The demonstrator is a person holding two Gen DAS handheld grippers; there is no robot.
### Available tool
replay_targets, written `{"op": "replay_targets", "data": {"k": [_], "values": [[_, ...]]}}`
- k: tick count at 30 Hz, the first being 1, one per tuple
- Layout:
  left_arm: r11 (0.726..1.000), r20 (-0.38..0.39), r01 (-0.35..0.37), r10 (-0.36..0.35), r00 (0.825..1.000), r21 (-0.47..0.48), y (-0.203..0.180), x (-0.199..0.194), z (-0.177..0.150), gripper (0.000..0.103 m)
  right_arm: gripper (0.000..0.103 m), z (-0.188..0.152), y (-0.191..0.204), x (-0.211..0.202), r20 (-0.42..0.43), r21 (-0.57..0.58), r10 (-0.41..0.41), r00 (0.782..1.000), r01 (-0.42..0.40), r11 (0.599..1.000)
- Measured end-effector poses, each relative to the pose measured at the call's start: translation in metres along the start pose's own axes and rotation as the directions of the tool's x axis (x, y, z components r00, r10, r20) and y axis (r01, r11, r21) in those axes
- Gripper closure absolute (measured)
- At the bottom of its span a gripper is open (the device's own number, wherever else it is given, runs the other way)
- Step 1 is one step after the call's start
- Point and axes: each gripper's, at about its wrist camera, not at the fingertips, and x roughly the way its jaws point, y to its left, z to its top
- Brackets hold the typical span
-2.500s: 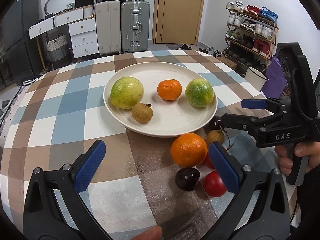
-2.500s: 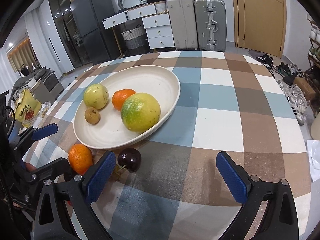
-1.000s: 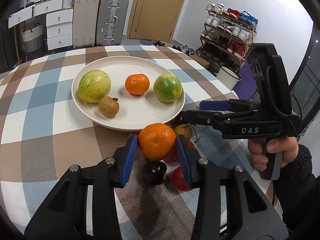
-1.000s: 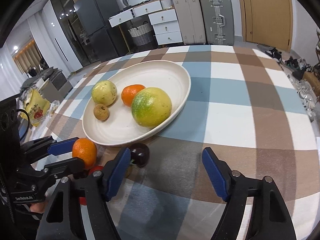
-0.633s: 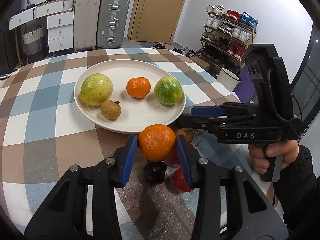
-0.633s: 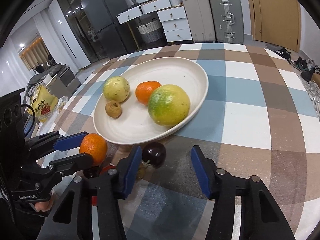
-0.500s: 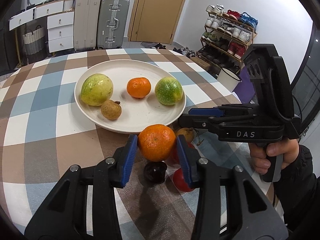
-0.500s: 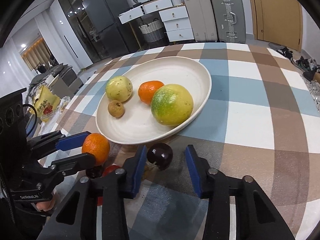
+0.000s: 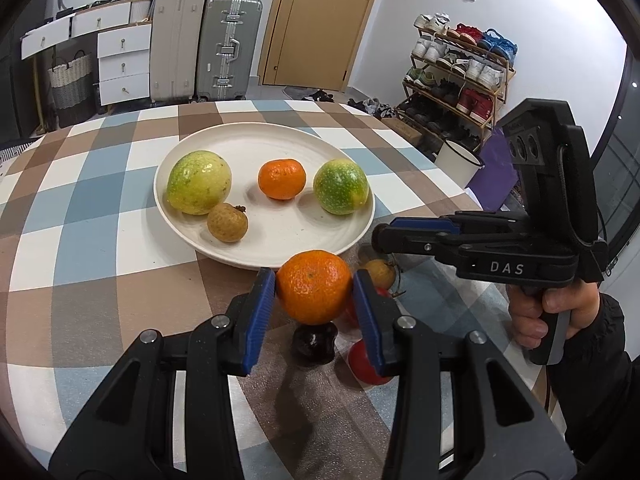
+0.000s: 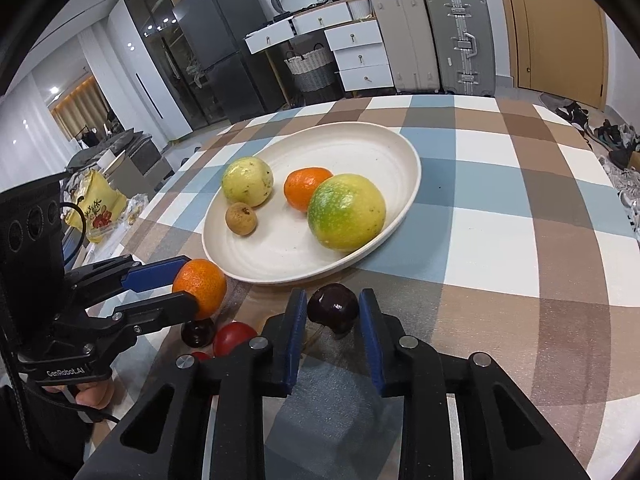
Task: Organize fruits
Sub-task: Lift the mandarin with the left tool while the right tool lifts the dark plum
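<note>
Left gripper (image 9: 314, 294) jaws clamped on an orange tangerine (image 9: 314, 286), held just off the near rim of the white plate (image 9: 280, 236). Right gripper (image 10: 333, 322) jaws have just been closing and now pinch a dark plum (image 10: 333, 307) on the checked tabletop (image 10: 520, 240), beside the plate's near edge. Under the tangerine: a second dark fruit (image 9: 314, 342) and a red fruit (image 9: 366, 362), both partly hidden by the left jaws; a small brown fruit (image 9: 379, 274) behind, half covered. On the plate: two yellow-green fruits (image 9: 199, 182) (image 9: 341, 192), a tangerine (image 9: 281, 179), a small brown longan-like fruit (image 9: 227, 222). Right hand (image 9: 552, 312) cut off at the sleeve.
</note>
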Motion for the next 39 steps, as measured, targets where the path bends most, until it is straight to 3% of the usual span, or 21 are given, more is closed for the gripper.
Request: {"op": "replay_targets", "data": {"k": [6,9,18,22,26,31,35,39], "values": [[1.0,0.023,-0.014,0.015,1.0,-0.016,0.005,-0.006,0.002,0.066,0.076,-0.001,-0.005,-0.005,0.013,0.009,-0.018,1.0,0.018,1.0],[0.999,0.037,-0.015,0.016,0.999,-0.032,0.009,-0.01,0.004,0.076,0.076,-0.001,-0.007,-0.008,0.02,0.014,-0.023,1.0,0.023,1.0],[0.999,0.006,-0.015,0.015,1.0,-0.037,0.014,-0.008,0.003,0.076,0.076,-0.004,-0.009,-0.005,0.0,0.005,-0.052,0.999,0.052,0.999],[0.999,-0.008,-0.037,0.037,0.999,-0.028,0.015,-0.007,0.002,0.068,0.076,-0.005,-0.007,-0.003,-0.007,-0.01,-0.061,0.998,0.061,0.998],[0.996,-0.045,-0.073,0.071,0.996,-0.046,0.021,0.0,0.001,0.051,0.075,-0.006,-0.006,-0.001,-0.022,-0.022,-0.062,0.998,0.061,0.998],[0.991,-0.11,-0.103,0.094,0.99,-0.083,0.033,0.014,-0.004,0.05,0.075,-0.007,-0.003,0.001,-0.032,-0.039,-0.069,0.997,0.068,0.997],[0.99,-0.109,-0.126,0.118,0.987,-0.065,0.032,0.017,-0.006,0.066,0.075,-0.008,-0.003,0.001,-0.036,-0.043,-0.069,0.997,0.067,0.997],[0.991,-0.089,-0.116,0.111,0.99,-0.061,0.031,0.015,-0.004,0.067,0.074,-0.008,-0.003,0.002,-0.039,-0.043,-0.07,0.997,0.068,0.997]]}}
